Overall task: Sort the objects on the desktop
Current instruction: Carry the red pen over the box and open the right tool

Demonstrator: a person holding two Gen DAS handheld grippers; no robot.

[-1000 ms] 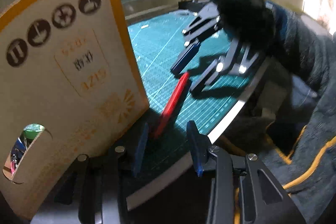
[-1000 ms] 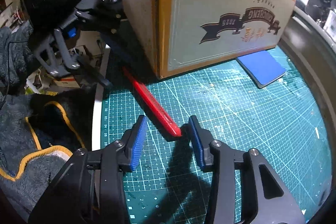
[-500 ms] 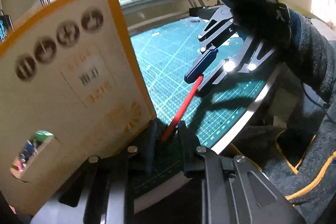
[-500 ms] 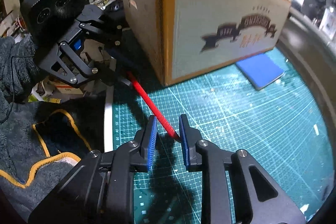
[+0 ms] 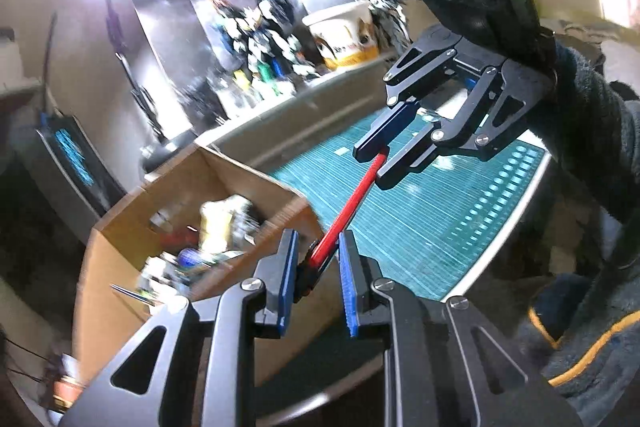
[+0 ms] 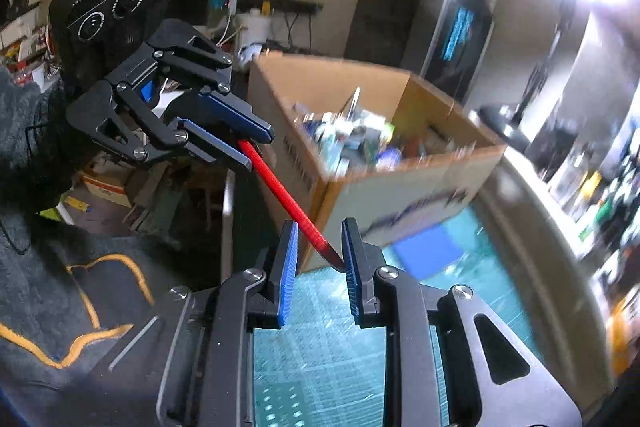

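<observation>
A long red stick (image 5: 352, 203) hangs in the air, held at both ends. My left gripper (image 5: 318, 279) is shut on its near end in the left wrist view, beside the open cardboard box (image 5: 112, 267). My right gripper (image 5: 380, 157) is shut on the far end, above the green cutting mat (image 5: 440, 211). In the right wrist view the red stick (image 6: 280, 187) runs from my right gripper (image 6: 320, 267) up to my left gripper (image 6: 248, 147). The cardboard box (image 6: 360, 195) stands just behind it, filled with several small items.
A blue notebook (image 6: 424, 251) lies on the cutting mat (image 6: 320, 367) by the box. A shelf with model figures (image 5: 256, 47) and a white tub (image 5: 344, 35) runs along the back. A dark fleece sleeve (image 5: 592, 147) is at the right; a lit screen (image 6: 460, 35) stands behind the box.
Both grippers shut on the ends of the red stick and raised it off the mat. The views now look down into the box's open top instead of at its side.
</observation>
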